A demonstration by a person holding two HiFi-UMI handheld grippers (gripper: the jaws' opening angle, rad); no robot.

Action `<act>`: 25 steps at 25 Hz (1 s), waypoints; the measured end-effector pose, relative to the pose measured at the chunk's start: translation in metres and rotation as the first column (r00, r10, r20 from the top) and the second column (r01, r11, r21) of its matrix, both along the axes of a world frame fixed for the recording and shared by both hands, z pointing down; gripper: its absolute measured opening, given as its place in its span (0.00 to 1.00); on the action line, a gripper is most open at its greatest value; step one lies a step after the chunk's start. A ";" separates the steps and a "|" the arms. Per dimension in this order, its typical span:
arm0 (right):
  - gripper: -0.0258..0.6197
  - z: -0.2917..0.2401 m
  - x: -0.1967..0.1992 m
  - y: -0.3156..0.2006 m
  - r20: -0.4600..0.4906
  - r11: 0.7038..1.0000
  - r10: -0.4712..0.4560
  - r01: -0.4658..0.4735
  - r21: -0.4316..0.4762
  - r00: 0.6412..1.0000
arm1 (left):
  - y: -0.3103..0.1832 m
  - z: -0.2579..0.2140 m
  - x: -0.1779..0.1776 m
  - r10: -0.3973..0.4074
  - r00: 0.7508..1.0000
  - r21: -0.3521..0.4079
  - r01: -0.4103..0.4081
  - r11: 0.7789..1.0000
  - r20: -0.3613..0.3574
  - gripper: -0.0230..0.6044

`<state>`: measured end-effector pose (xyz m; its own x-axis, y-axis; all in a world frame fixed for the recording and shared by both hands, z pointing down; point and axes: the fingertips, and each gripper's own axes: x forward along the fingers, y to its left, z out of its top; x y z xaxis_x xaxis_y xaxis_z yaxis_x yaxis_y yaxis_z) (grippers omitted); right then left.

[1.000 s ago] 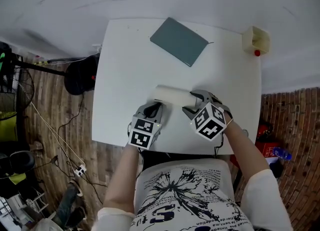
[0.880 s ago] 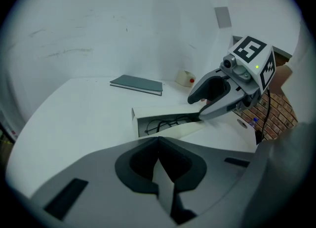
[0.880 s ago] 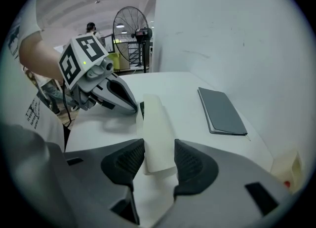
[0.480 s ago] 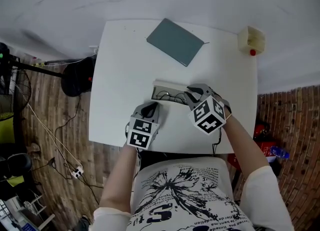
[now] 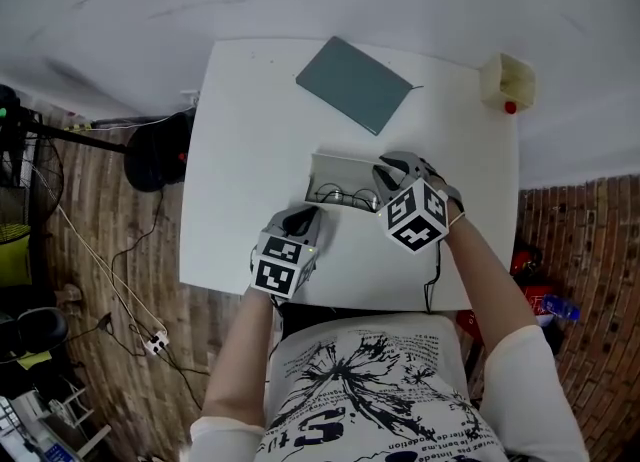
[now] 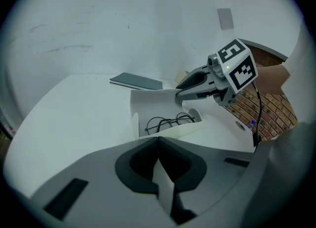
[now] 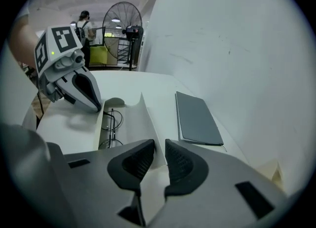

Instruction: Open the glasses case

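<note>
The case point(image 5: 345, 163) lies open on the desk point(image 5: 250, 140), between the two sets of fingers, its lid point(image 6: 153, 102) standing up on the far side. The glasses point(image 5: 340, 195) lie folded in the tray.

The right gripper point(image 5: 380, 180) has just been closing its fingers. They now stand only a narrow gap apart, with the top edge of the lid point(image 7: 136, 123) between them, pinched near its right end. From the left gripper view, those fingers point(image 6: 190, 80) sit right on the lid's upper corner, above the tray.

The left gripper point(image 5: 305, 215) has its fingers together at the tips point(image 6: 158, 140), and I see nothing I could name between them. They point at the case's near left corner, just beside its front wall. I cannot tell whether they touch it.

Beyond the right fingers, past the lid, a grey pad point(image 5: 355, 83) lies flat on the desk, apart from the case. Well off to the right of those fingers, a small pale box point(image 5: 510, 80) with a red dot sits at the desk's far corner. Behind the left gripper point(image 7: 98, 106), off the desk, stands a big fan point(image 7: 121, 22).
</note>
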<state>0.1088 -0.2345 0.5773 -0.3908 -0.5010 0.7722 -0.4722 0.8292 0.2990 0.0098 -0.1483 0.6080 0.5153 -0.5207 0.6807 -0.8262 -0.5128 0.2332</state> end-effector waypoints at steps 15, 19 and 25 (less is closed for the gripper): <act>0.32 -0.016 0.008 -0.002 0.109 0.992 0.129 -0.127 -0.024 0.986 | -0.001 -0.012 0.000 0.007 0.999 0.019 -0.006 1.000 -0.038 0.06; 0.31 -0.045 0.008 0.012 0.150 0.985 0.170 -0.174 0.010 0.974 | -0.001 -0.047 0.002 0.032 0.998 0.104 -0.026 0.994 -0.056 0.06; 0.08 -0.100 0.014 0.037 0.246 0.943 0.296 -0.322 0.077 0.923 | 0.007 -0.117 -0.005 0.121 0.991 0.237 -0.104 0.966 -0.059 0.06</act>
